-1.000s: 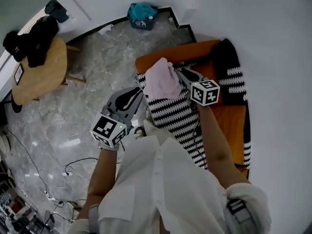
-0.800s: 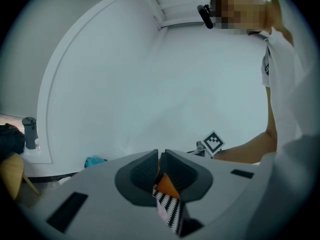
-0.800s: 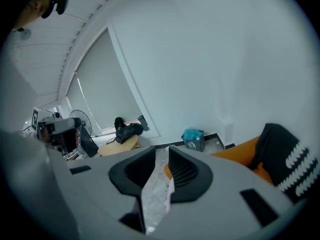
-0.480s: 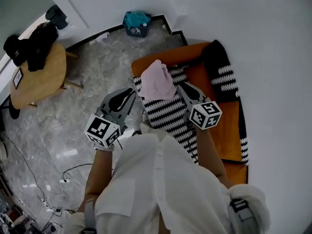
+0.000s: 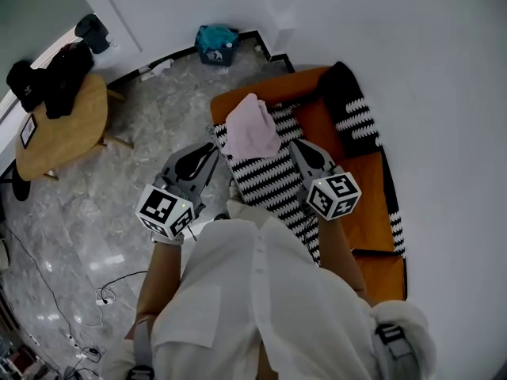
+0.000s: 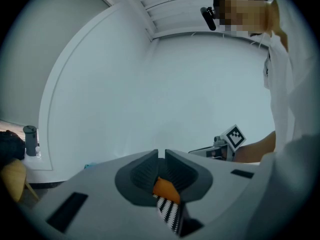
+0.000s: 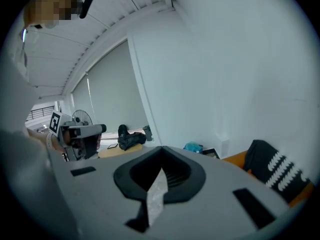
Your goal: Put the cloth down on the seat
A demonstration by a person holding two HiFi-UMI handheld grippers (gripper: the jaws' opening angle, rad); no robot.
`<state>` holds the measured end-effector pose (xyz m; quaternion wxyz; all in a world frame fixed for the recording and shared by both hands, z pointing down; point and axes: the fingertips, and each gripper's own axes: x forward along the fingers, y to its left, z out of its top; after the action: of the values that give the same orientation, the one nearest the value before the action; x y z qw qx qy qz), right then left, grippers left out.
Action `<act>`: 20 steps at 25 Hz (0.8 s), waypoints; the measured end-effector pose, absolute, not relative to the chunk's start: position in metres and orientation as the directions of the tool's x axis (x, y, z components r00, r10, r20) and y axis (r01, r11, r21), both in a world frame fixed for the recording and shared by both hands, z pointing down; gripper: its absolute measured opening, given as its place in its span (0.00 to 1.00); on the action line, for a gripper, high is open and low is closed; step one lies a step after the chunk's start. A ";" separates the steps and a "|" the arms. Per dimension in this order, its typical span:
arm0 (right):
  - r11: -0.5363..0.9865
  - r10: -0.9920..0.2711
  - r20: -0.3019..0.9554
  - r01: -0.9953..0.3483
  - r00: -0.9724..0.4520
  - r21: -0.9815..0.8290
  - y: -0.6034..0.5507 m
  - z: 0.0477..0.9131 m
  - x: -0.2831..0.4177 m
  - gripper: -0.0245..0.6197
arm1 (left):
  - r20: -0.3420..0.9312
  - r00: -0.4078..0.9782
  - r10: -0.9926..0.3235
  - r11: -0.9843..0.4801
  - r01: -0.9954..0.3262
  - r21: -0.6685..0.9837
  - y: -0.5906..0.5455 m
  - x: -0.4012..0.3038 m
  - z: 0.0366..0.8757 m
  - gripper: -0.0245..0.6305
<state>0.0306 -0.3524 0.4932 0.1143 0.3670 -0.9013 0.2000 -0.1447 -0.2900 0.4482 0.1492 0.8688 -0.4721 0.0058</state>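
As I stand watching, left tongs [image 5: 212, 150]: drawn shut bar a hairline slit, holding nothing, beside the front edge of the orange seat [image 5: 372, 204].
Right tongs [image 5: 295, 145]: closed as well, nothing pinched that I can make out; tips just beside the cloth [image 5: 252, 129].
Cloth: pink, bunched in a heap on the striped throw [image 5: 269, 184], near the seat's end corner.
Snag risk: a fold could catch the right tips if they pull away carelessly, dragging the heap along.
Slide risk: the throw looks loose over the seat; one tug might send it and the cloth onto the marble floor [image 5: 119, 172].
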 end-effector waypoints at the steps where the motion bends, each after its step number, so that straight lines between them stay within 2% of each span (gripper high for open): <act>1: 0.649 -0.623 0.350 -0.712 -0.699 -0.268 -0.347 0.489 0.033 0.05 | 0.148 0.556 -0.818 -0.513 -0.821 0.252 -0.284 -0.144 0.446 0.12; 20: 0.681 -0.647 0.330 -0.716 -0.687 -0.155 -0.253 0.455 0.029 0.05 | 0.158 0.485 -0.860 -0.445 -0.865 0.230 -0.175 -0.194 0.446 0.12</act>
<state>0.0287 -0.2534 0.4555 0.1250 0.3752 -0.9082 0.1371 -0.1942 -0.1753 0.4457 0.1407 0.8500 -0.5076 0.0092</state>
